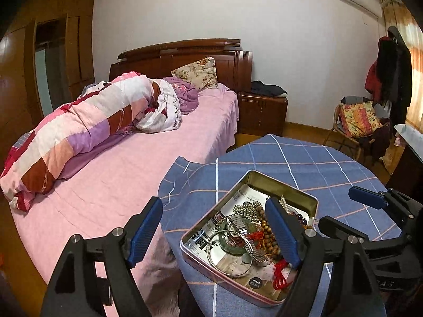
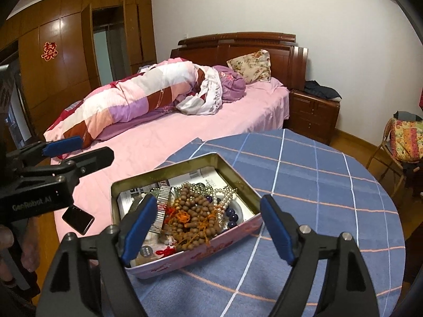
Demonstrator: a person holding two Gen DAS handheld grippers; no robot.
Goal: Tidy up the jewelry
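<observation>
**Tangled jewelry heaped in open tin**

Piled loose in the tin (image 2: pixel 239 182) on the blue checked surface (image 2: pixel 317 185): wooden bead strand (image 2: pixel 195 219), metal watch band (image 1: pixel 244 227), bangles (image 1: pixel 227 251), red cord (image 1: pixel 280 274). Likely light, limp, slippery, prone to snagging; best pinched at one free bead loop, lifted slowly. Left claw (image 1: pixel 215 233) spread wide, empty, at the tin's near corner. Right claw (image 2: pixel 207 228) likewise agape, holding nothing, straddling its near right corner. Pink bed (image 1: pixel 132 171) beyond.

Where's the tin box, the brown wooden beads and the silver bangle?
tin box (image 2: pixel 239 178): right wrist view, on its far right wall.
brown wooden beads (image 2: pixel 194 212): right wrist view, middle of the heap.
silver bangle (image 1: pixel 211 251): left wrist view, its left rim.
</observation>
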